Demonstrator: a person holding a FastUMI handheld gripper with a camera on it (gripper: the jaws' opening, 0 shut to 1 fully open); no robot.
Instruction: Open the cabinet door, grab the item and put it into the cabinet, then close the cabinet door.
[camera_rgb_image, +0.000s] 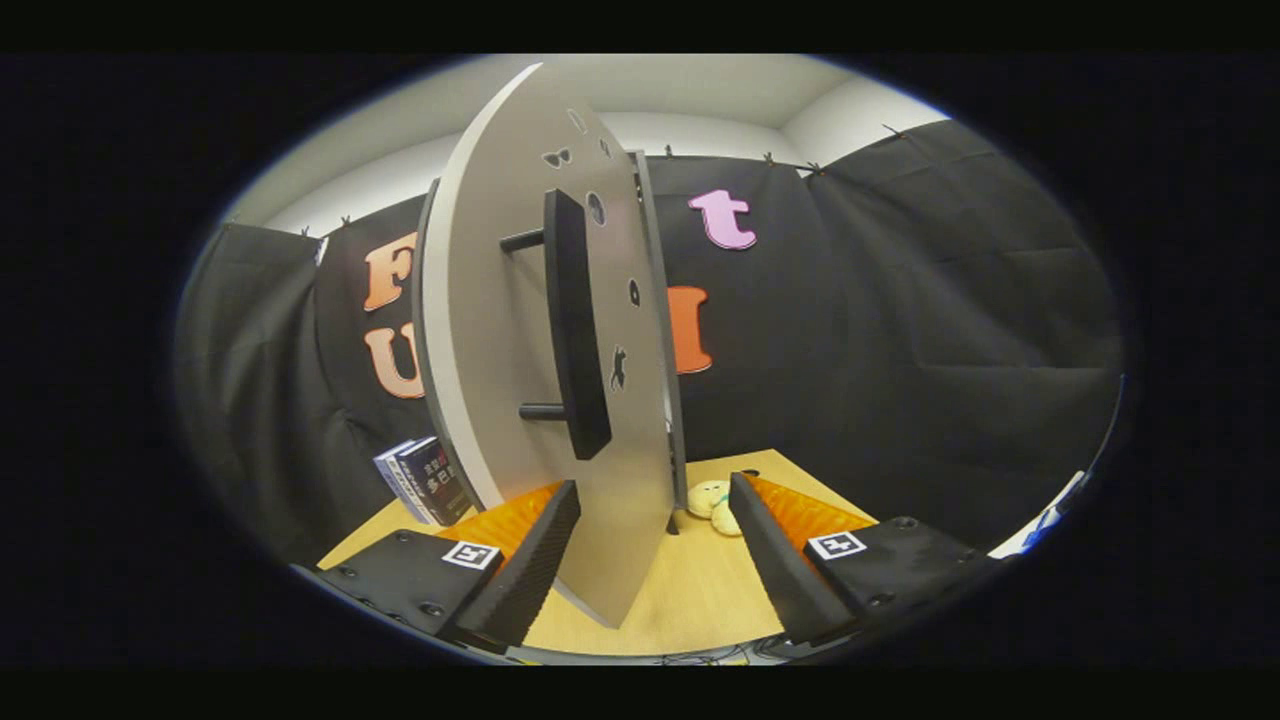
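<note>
We have the cabinet door (500, 330) swung part-way out, its free edge reaching down between the two fingers of our tool (655, 540). The fingers stand wide apart and press on nothing. The dark bar handle (578, 325) sits at about twelve o'clock from the tool, just beyond the fingertips.

The item, a pale soft toy (712, 500), lies on the counter (690, 590) past the door's edge, at roughly one o'clock, near the right finger. Some books (425, 480) stand at ten o'clock, behind the door.

We judge the opening step to be in hand, not finished: the door looks partly open, and we cannot see the cabinet's inside. Next, we think, the door wants pushing wider toward nine o'clock, then the tool brought clear of its edge and lowered over the toy with fingers spread either side before closing.
</note>
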